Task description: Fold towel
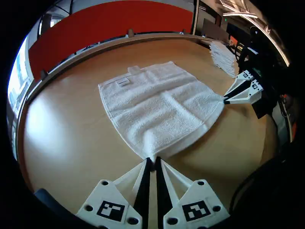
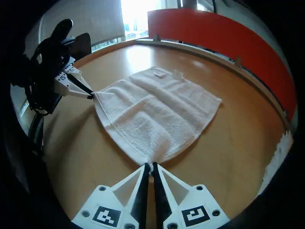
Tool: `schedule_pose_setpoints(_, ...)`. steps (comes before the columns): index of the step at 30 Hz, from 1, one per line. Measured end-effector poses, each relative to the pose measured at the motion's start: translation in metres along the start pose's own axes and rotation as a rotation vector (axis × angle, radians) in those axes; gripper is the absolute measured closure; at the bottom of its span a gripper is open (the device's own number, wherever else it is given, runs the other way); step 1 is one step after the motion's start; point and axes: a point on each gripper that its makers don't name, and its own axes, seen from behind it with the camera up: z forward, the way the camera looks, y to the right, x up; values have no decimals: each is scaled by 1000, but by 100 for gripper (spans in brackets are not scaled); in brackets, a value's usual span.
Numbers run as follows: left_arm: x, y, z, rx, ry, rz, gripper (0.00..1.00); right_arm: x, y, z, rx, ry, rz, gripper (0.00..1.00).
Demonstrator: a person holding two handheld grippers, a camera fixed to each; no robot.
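White towel (image 1: 160, 107) lies spread flat on the wooden table (image 1: 68, 145). Left gripper (image 1: 154, 162) and right gripper (image 2: 151, 166) are each pinched closed on a corner (neighbouring corners, same edge). Terry looks soft, light and floppy, likely sagging between grips, so hold it by the corners.

The left gripper (image 1: 153, 163) pinches the near corner of a white towel (image 1: 160, 107), its fingers pressed together on the cloth. The towel lies spread on a wooden table (image 1: 68, 137) (label side up). The right gripper (image 1: 225, 100) nips the towel's right corner. A stack of folded towels (image 1: 225, 57) sits beyond it, before a red panel (image 1: 114, 23).
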Motion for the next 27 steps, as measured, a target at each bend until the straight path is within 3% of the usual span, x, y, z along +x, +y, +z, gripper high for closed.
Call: schedule_pose_setpoints(27, 51, 16, -78, -13, 71, -111, 90, 74, 5, -74, -32, 140, 32, 92)
